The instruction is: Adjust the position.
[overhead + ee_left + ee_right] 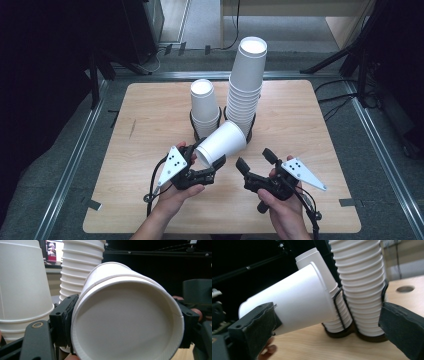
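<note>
1. My left tool [212, 165] is pinching a loose paper cup [222, 143] near its rim, one jaw on each side of the wall, the cup lying tilted with its mouth toward me and its base pointing away toward the stacks. If I squeeze harder, I think the thin wall could buckle; if I ease off, the cup may slip out and roll across the desk [150, 120].
2. Just beyond that tool's jaws stand the short stack [204, 107] and the tall stack [246, 85], each in a black wire ring. The held cup's base looks very close to the tall stack; I cannot tell whether they touch. A push forward could tip that stack, which already leans.
3. My right tool [255, 159] is spread wide and carrying nothing, just beside the cup. Closing it carelessly might knock the cup from the other tool's grip.
</note>
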A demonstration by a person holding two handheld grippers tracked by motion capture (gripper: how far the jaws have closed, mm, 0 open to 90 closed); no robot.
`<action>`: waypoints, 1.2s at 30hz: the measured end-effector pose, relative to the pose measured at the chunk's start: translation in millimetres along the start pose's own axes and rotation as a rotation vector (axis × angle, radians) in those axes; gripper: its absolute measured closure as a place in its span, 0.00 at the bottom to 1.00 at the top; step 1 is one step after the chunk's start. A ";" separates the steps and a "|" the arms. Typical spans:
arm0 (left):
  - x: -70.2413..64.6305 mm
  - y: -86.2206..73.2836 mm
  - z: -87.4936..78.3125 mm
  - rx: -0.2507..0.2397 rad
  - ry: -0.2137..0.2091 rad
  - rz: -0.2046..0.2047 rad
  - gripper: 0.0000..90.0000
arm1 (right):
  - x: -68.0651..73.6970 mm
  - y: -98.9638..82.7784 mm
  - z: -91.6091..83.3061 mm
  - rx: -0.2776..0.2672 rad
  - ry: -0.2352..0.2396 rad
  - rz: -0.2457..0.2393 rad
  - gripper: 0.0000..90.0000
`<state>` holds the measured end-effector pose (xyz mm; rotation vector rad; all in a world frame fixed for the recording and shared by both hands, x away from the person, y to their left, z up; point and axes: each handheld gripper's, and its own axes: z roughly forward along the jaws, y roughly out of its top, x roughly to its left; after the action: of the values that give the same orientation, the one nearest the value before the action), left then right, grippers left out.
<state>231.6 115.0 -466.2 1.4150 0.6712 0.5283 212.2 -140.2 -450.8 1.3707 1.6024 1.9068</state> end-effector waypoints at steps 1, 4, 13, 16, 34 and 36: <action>-0.3 -0.1 -0.2 -0.010 -0.001 -0.002 0.25 | 0.1 -0.5 0.0 -0.009 0.008 0.027 0.00; -0.4 0.4 -1.4 -0.024 0.000 0.000 0.25 | 0.6 -1.2 -0.1 -0.035 0.038 0.127 0.00; 0.2 1.2 -3.1 -0.045 0.011 0.008 0.25 | 7.9 -8.4 8.8 -0.003 0.136 0.401 0.00; 0.7 1.5 -3.5 -0.049 0.012 0.006 0.25 | 11.9 -7.5 11.1 -0.018 0.160 0.449 0.00; 1.3 1.9 -4.8 -0.061 0.011 0.017 0.25 | 19.0 -10.3 40.3 0.001 0.170 0.754 0.00; 1.1 1.9 -4.8 -0.062 0.011 0.018 0.25 | 20.0 -9.6 43.4 -0.002 0.171 0.777 0.00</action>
<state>229.2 119.4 -464.5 1.3619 0.6462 0.5674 233.6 -96.4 -453.2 2.0867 1.2112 2.4834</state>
